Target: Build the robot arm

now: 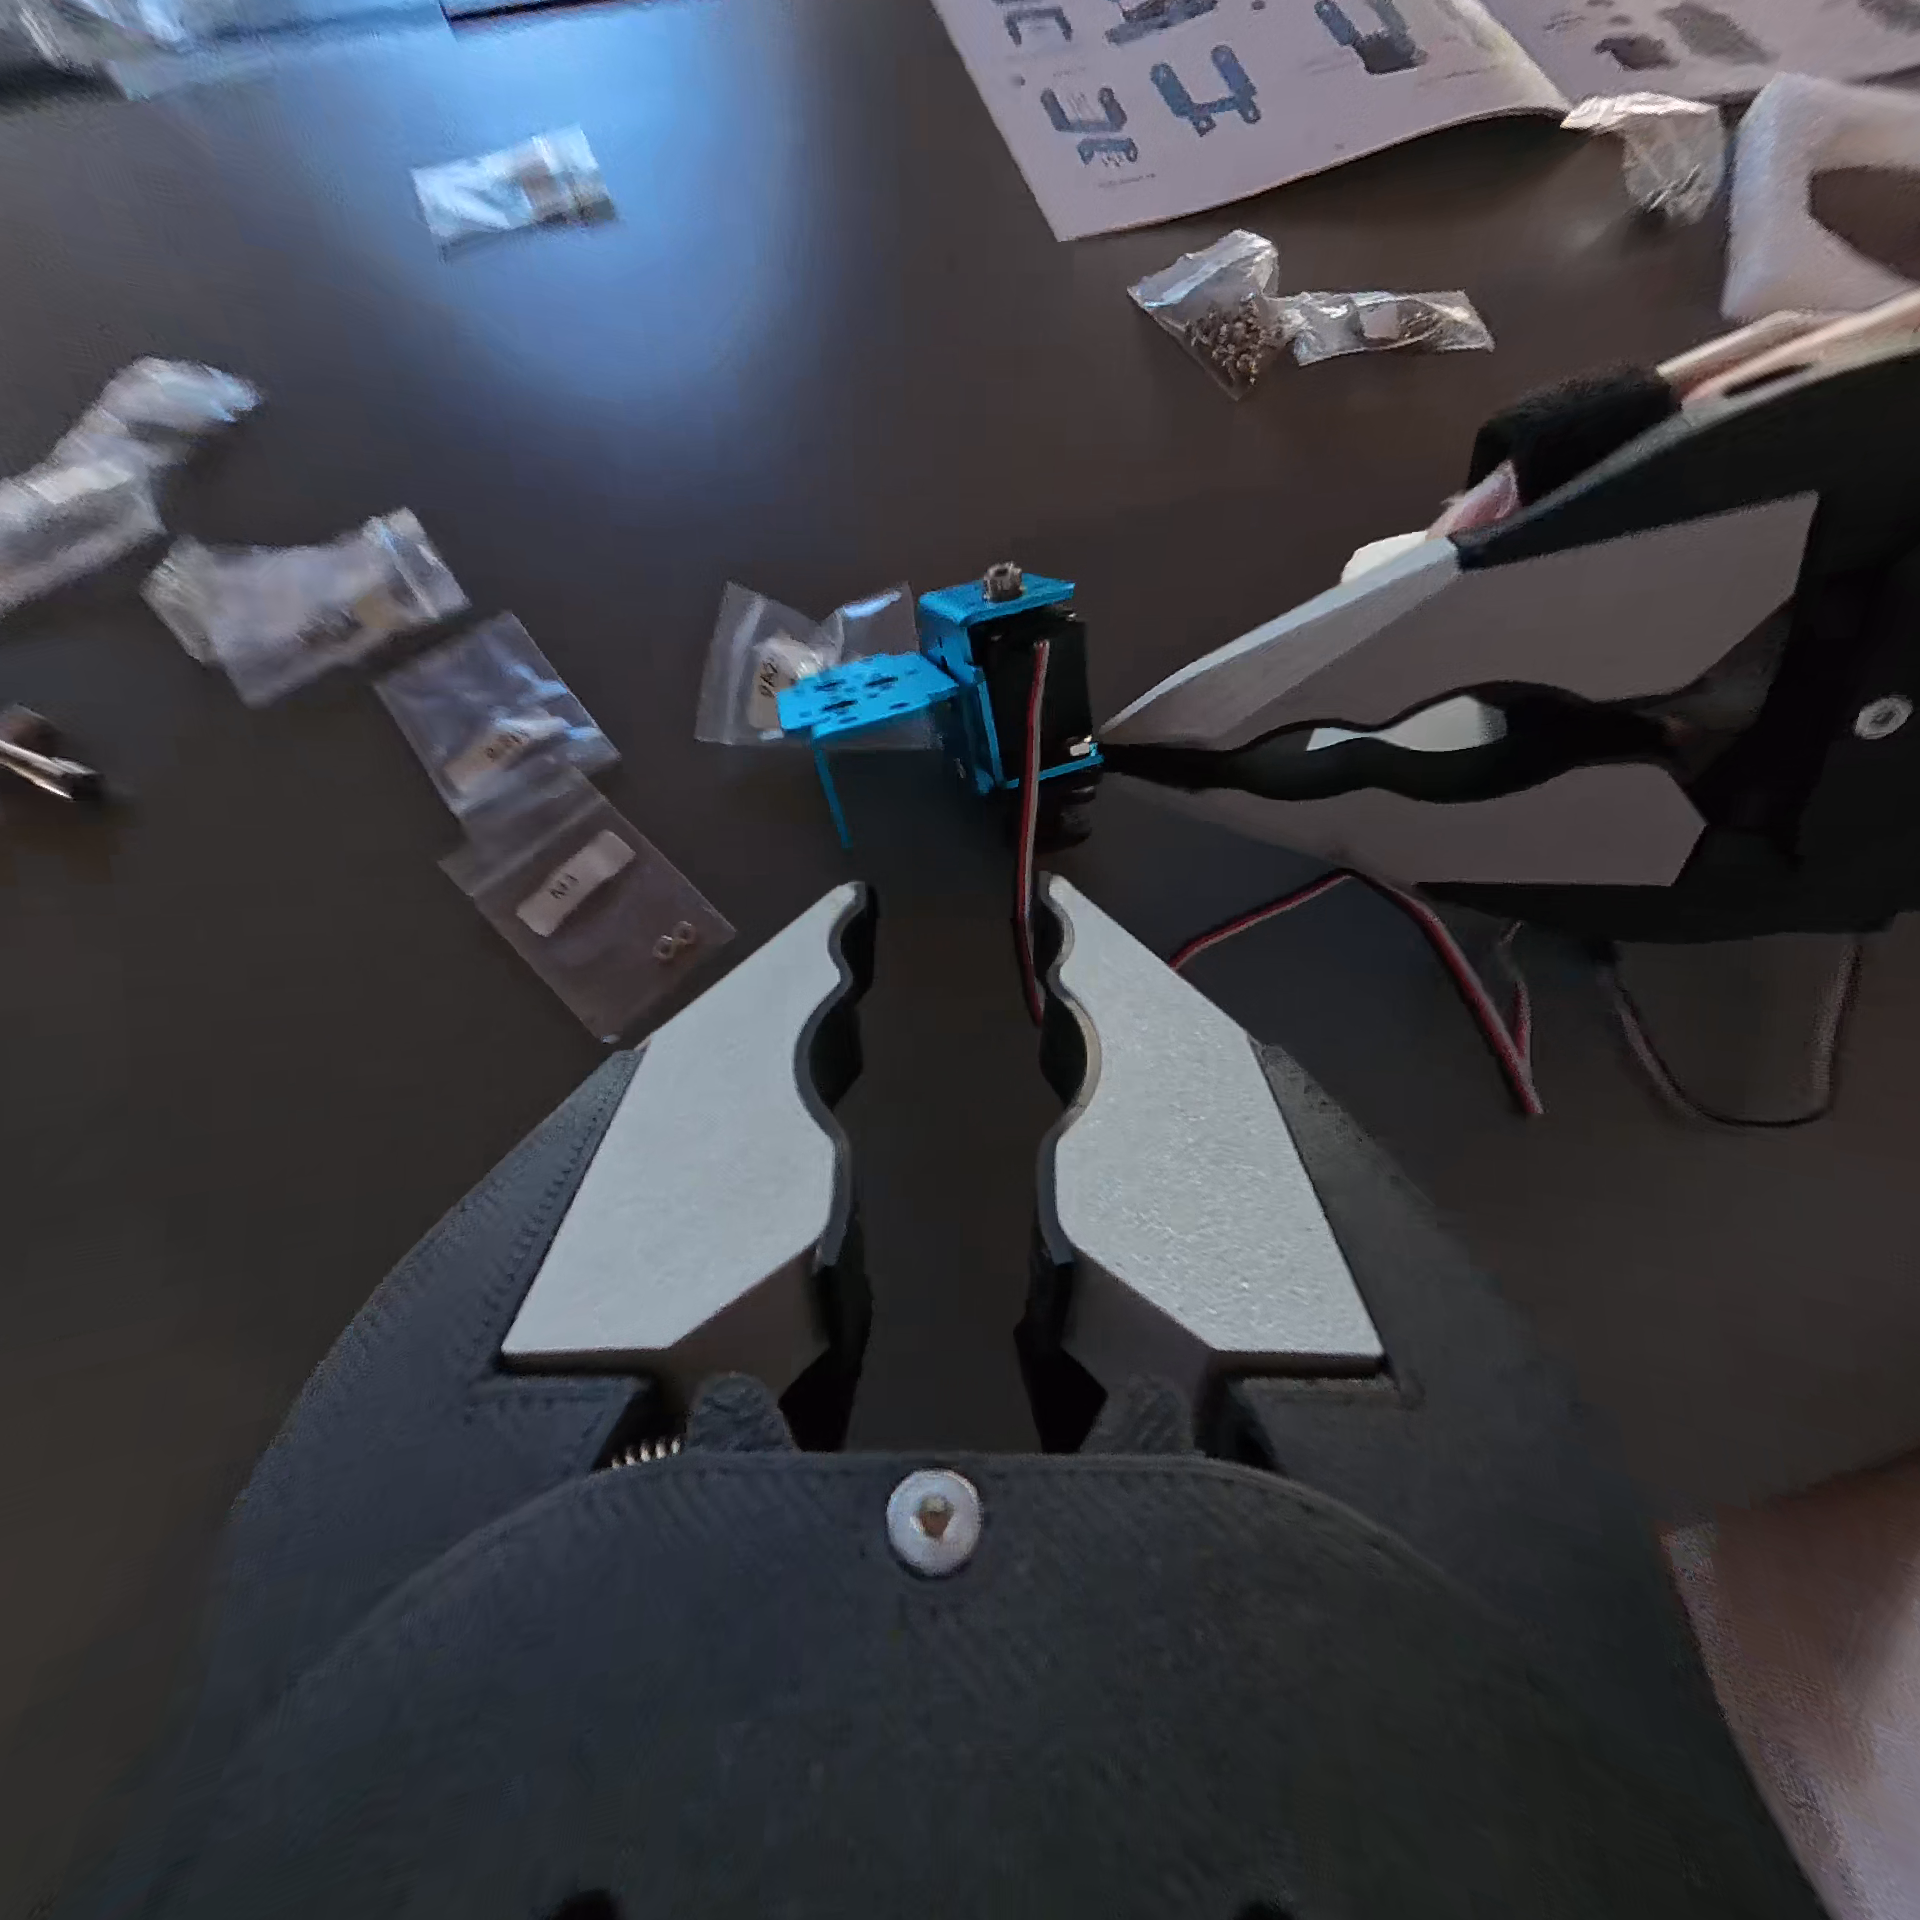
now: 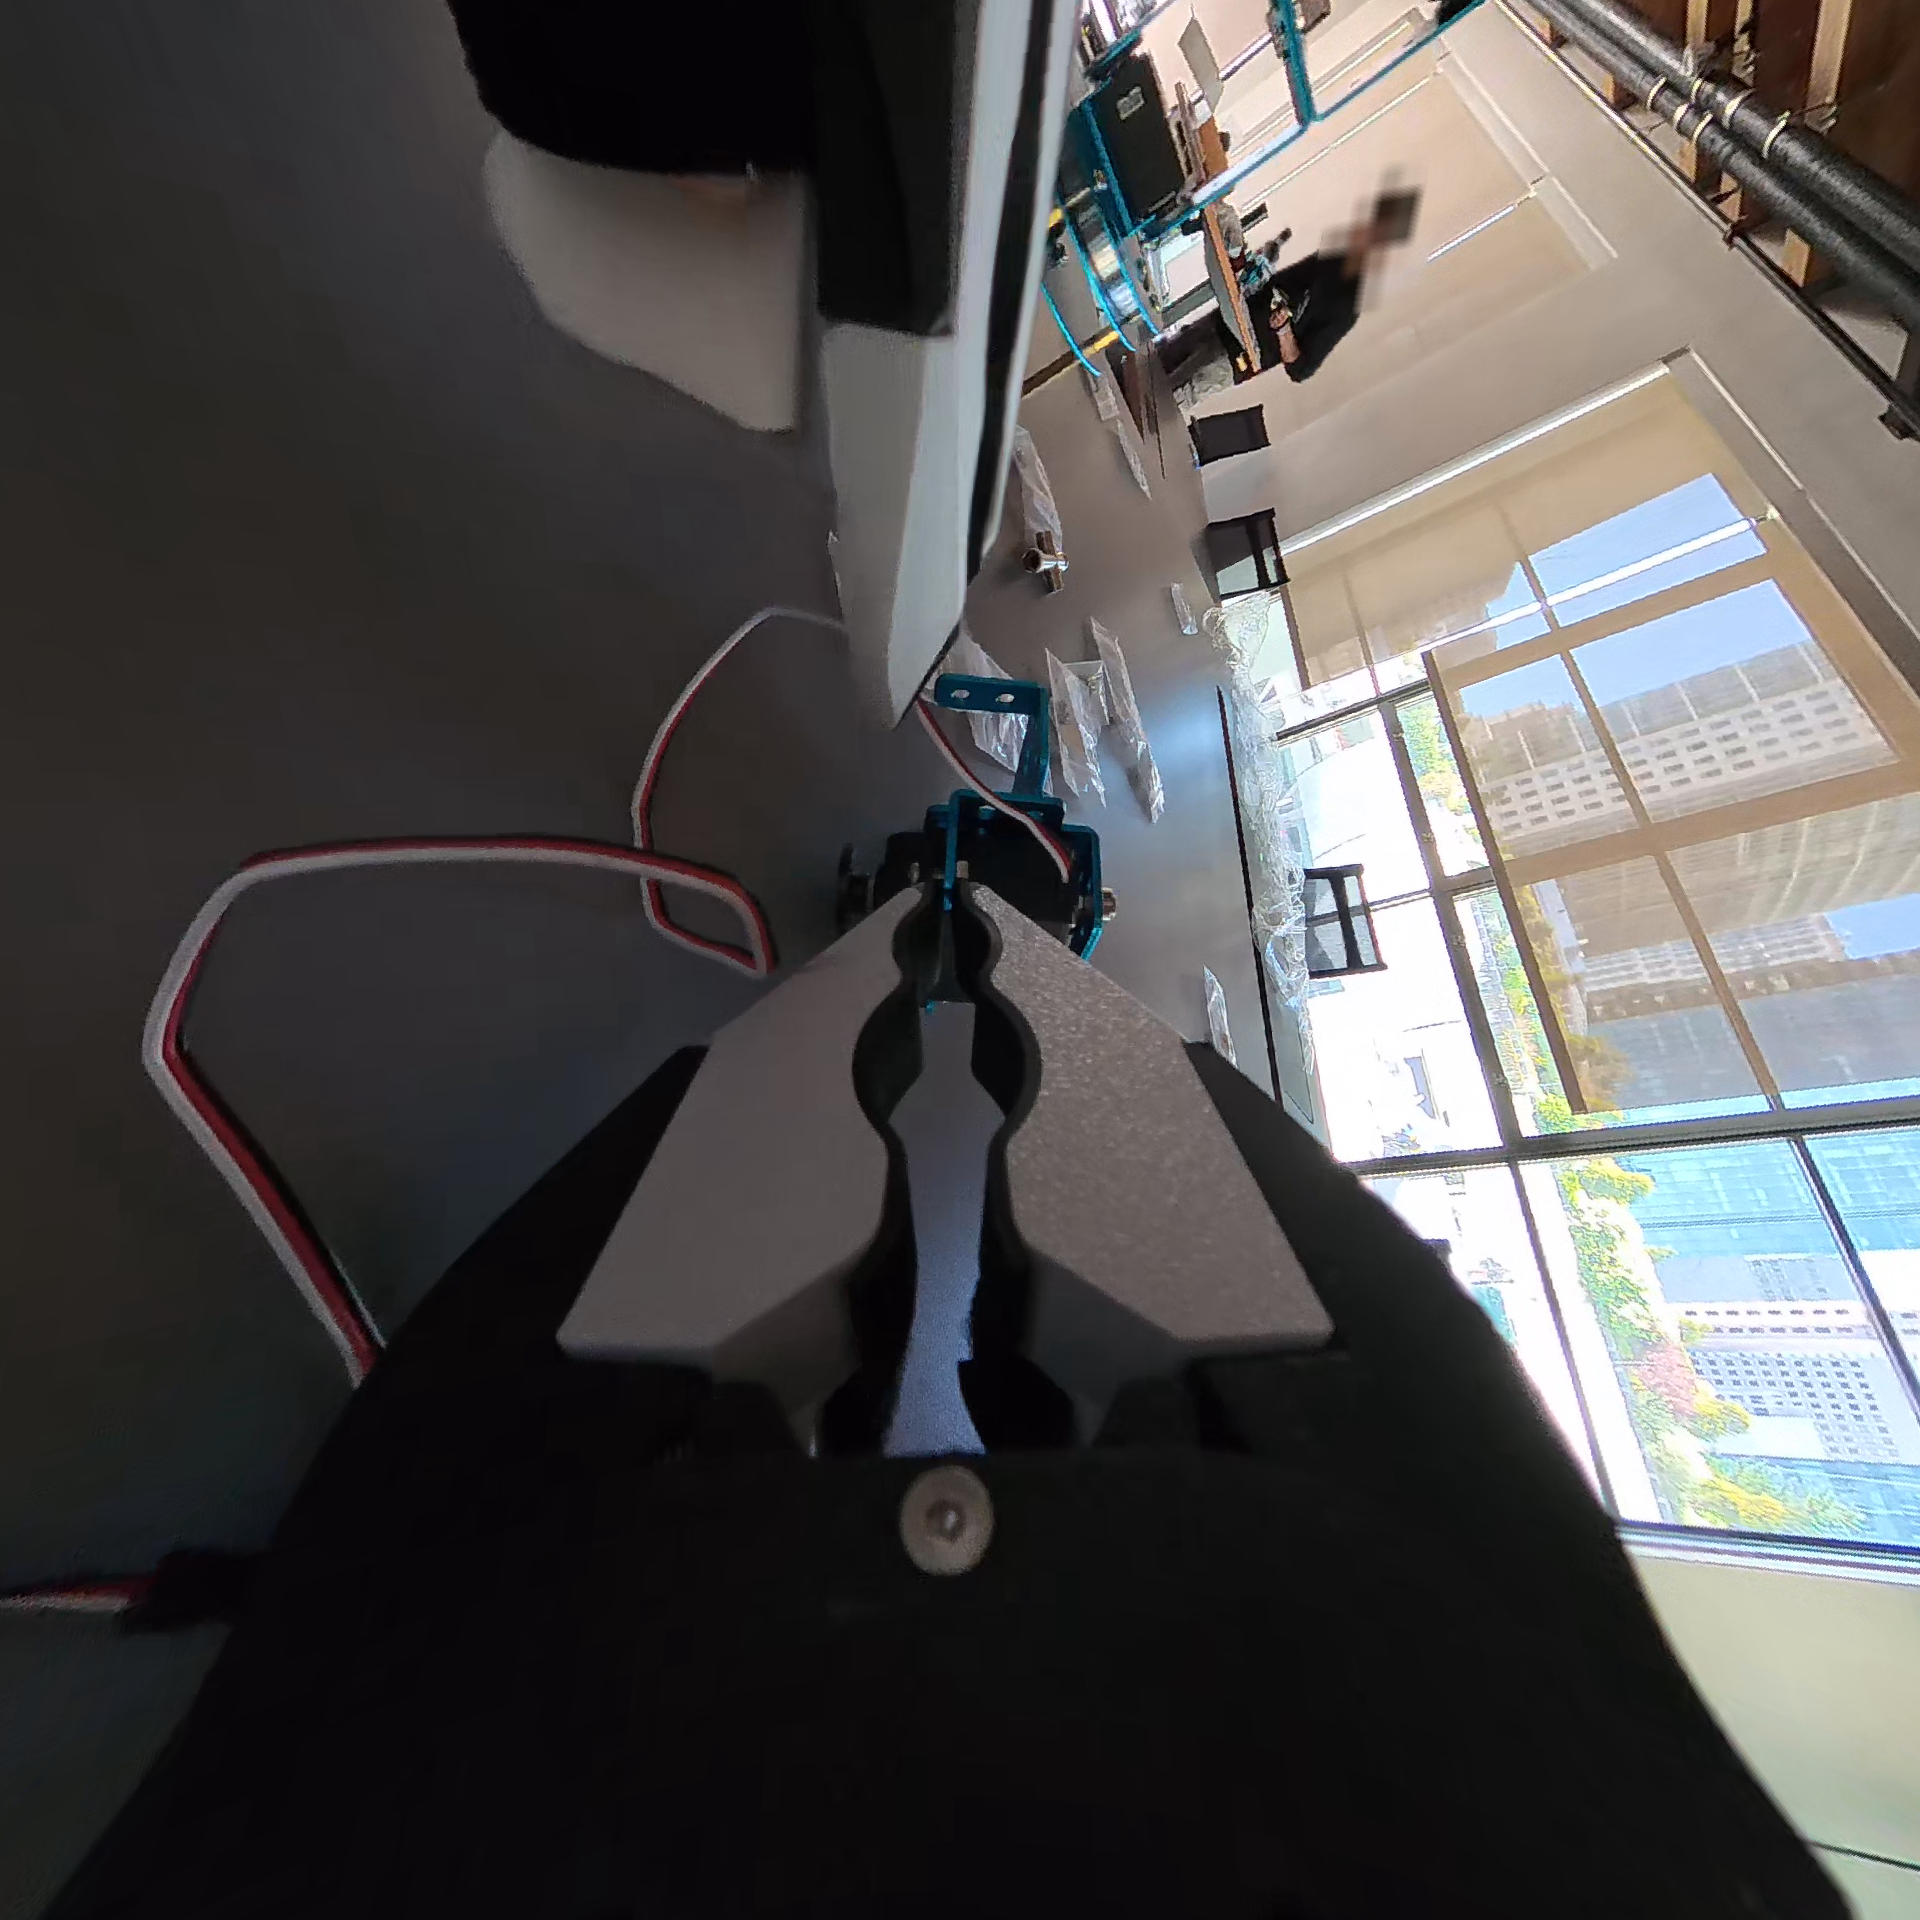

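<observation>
A blue metal bracket assembly (image 1: 862,707) with a black servo (image 1: 1039,686) stands on the dark table (image 1: 727,416). My right gripper (image 1: 1103,732) comes in from the right and is shut on a thin blue edge of the bracket. The right wrist view shows its pads pressed on that blue plate (image 2: 943,914). My left gripper (image 1: 956,904) is open and holds nothing, just short of the assembly. The servo's red, white and black wire (image 1: 1029,935) hangs beside its right finger (image 1: 1143,1091) and loops over the table (image 2: 208,1039). The left gripper's finger (image 2: 914,436) shows at the top of the right wrist view.
Several clear bags of small parts (image 1: 551,717) lie to the left, and a bag of screws (image 1: 1226,312) at the back right. A printed instruction sheet (image 1: 1247,94) and white foam (image 1: 1818,187) lie at the far right. A person (image 2: 1309,312) sits far off by the windows. There is about 4 centimeters between the tips of the two grippers.
</observation>
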